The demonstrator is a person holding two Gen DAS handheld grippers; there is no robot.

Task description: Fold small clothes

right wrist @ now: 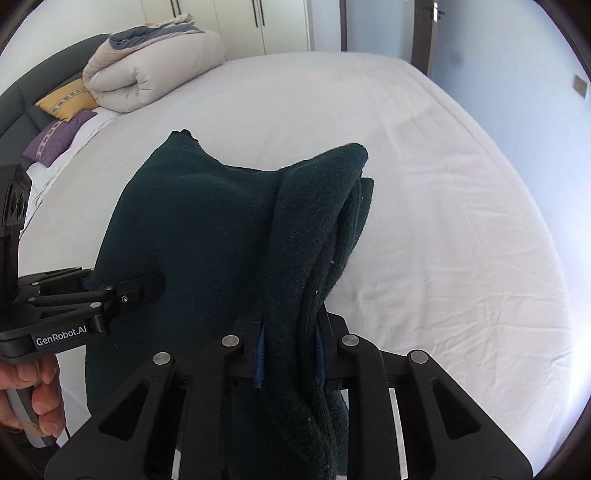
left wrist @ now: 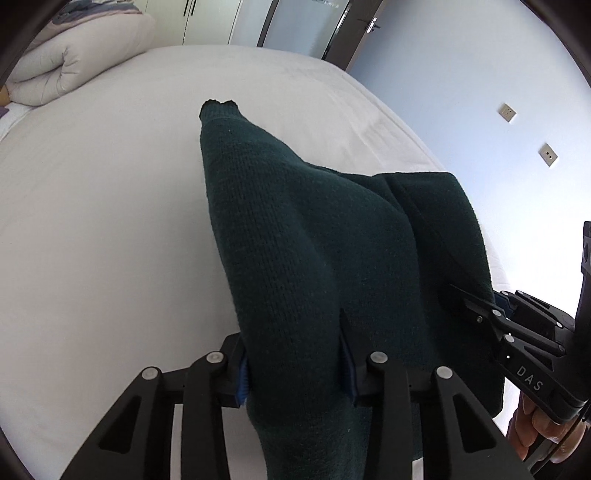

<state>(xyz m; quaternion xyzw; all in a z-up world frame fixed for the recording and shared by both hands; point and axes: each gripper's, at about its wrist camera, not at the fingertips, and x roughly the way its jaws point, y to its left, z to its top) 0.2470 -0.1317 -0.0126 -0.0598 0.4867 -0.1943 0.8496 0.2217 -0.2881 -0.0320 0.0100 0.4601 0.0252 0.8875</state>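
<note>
Both claws (left wrist: 295, 369) (right wrist: 290, 362) gripping green knit (left wrist: 314, 240), bunched rightward

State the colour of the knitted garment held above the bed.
Dark green garment; right wrist view shows it best.

Right gripper (right wrist: 290, 360), black linkage with blue pads, clamped on a bunched edge of a dark green knitted garment (right wrist: 221, 229) at 6 o'clock. Garment lifted off the white bedsheet (right wrist: 443, 221), folded layers stacked at its right edge. Left gripper (right wrist: 147, 286) pinches the garment's left side at 9 o'clock, with a hand (right wrist: 33, 391) on its grey handle. Rolled beige duvet (right wrist: 147, 74), mustard cushion (right wrist: 68, 99) and purple cushion (right wrist: 57, 136) at 11 o'clock, white wardrobe doors (right wrist: 258, 26) at 12.
</note>
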